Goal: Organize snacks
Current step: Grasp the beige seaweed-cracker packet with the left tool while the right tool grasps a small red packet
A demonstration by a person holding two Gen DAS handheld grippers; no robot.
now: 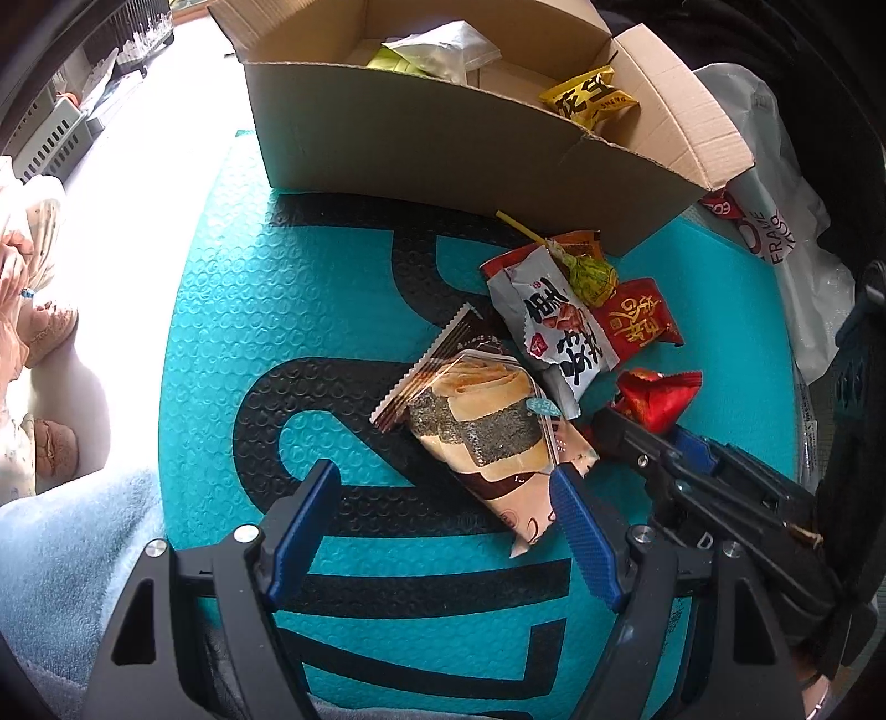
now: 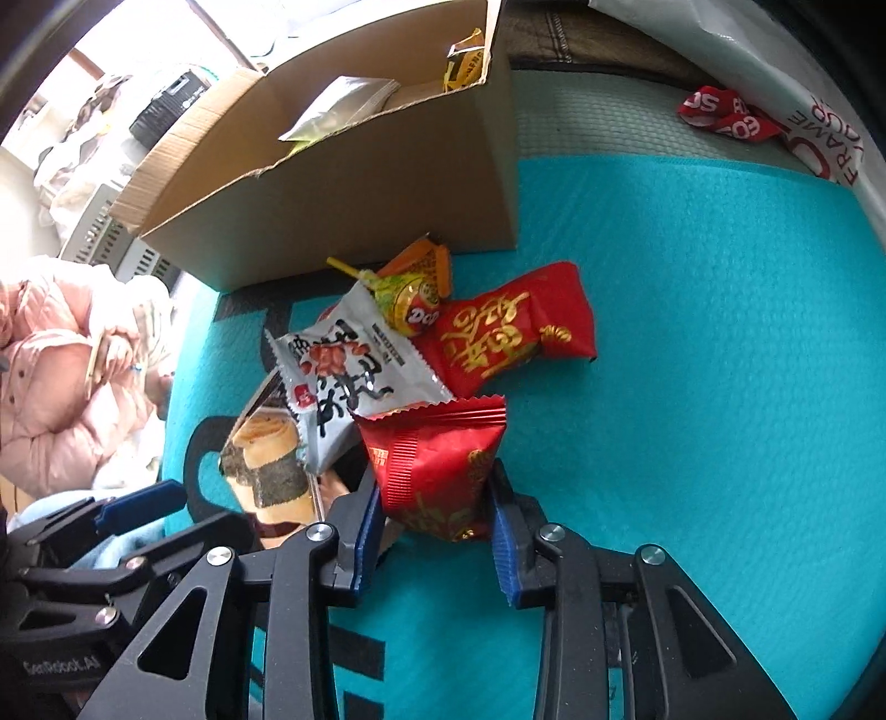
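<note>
A pile of snacks lies on a teal mat [image 1: 221,310] before an open cardboard box [image 1: 443,144]. My left gripper [image 1: 443,487] is open, its fingers on either side of the near end of a seaweed roll packet [image 1: 487,432]. My right gripper [image 2: 437,515] is shut on a red snack packet [image 2: 437,465], also seen in the left wrist view [image 1: 656,399]. A white packet [image 2: 354,371], a second red packet [image 2: 509,332], a green lollipop [image 2: 410,304] and an orange packet [image 2: 426,260] lie beyond. The box holds a yellow packet [image 1: 592,99] and pale packets [image 1: 443,47].
A white plastic bag with red print [image 1: 775,232] lies right of the box. A person in pink [image 2: 61,376] sits at the left. A light blue towel [image 1: 72,565] covers the near left. White crates [image 1: 50,144] stand far left.
</note>
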